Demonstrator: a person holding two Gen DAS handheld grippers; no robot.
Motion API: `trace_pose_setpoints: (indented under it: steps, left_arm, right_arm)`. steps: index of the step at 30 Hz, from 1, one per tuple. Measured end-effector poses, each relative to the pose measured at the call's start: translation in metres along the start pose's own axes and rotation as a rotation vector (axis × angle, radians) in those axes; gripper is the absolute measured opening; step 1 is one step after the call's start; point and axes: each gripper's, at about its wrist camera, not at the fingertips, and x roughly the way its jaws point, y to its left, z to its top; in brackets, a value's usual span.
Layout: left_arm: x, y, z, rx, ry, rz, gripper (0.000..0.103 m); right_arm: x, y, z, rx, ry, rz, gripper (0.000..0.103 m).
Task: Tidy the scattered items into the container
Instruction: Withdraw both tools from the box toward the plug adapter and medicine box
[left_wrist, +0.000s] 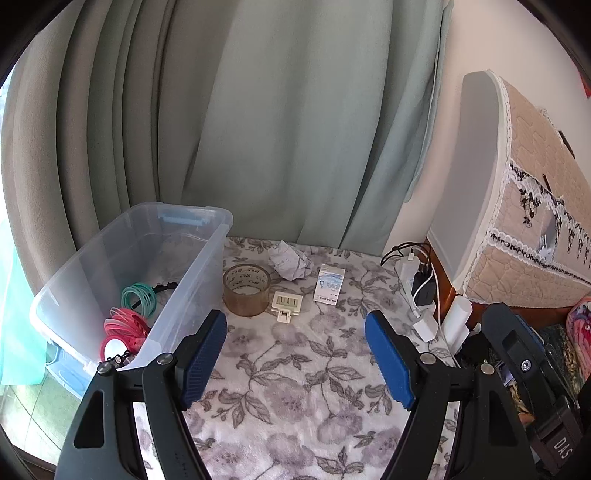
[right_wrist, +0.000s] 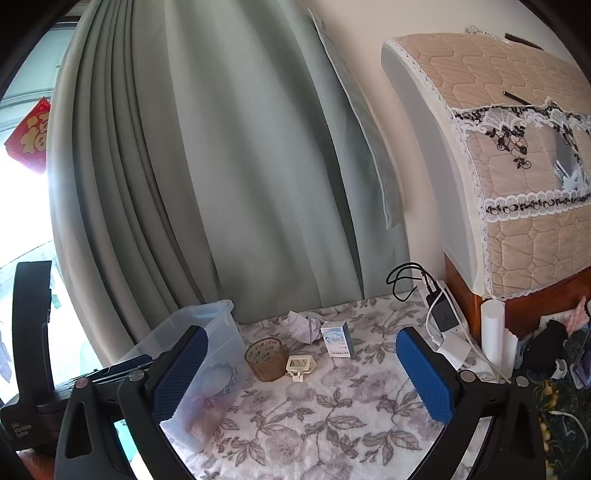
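Tape (left_wrist: 246, 294), clip (left_wrist: 286, 304), box (left_wrist: 329, 284) and paper (left_wrist: 290, 263) are sitting on the desk (left_wrist: 295, 369) beside the container (left_wrist: 192, 254); I'm holding both hand-held grippers, left (left_wrist: 295, 358) and right (right_wrist: 301, 373), spread wide and empty, lining up a pick.

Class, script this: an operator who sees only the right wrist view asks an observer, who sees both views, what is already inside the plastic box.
Operator: From here the box wall is cloudy. Is anything green in there?
Observer: Yes. In the left wrist view a bundle of green rings lies on the floor of the box.
Operator: Is that bundle alone at that end?
Observer: No. A pile of pink rings lies just beside it, nearer the left wrist camera.
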Motion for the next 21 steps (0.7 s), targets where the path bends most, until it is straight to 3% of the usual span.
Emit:
trace_pose_setpoints:
  steps: [5,10,12,17,21]
  left_arm:
    - [0.013,0.000,-0.006,-0.014,0.011,0.016,0.078]
    - [0.017,0.003,-0.009,-0.058,-0.090,0.065,0.078]
    - [0.020,0.003,-0.011,-0.068,-0.118,0.050,0.078]
    - [0.043,0.009,-0.014,-0.148,-0.078,-0.010,0.078]
    - [0.058,0.009,-0.016,-0.136,-0.075,0.018,0.078]
  right_arm:
    - [0.009,-0.010,-0.008,0.003,0.011,0.011,0.103]
    - [0.023,-0.013,-0.016,-0.055,0.064,0.037,0.103]
    - [0.029,-0.015,-0.019,-0.060,0.078,0.026,0.103]
    - [0.044,-0.022,-0.025,-0.044,0.113,0.029,0.103]
    - [0.059,-0.029,-0.026,-0.036,0.143,0.006,0.103]
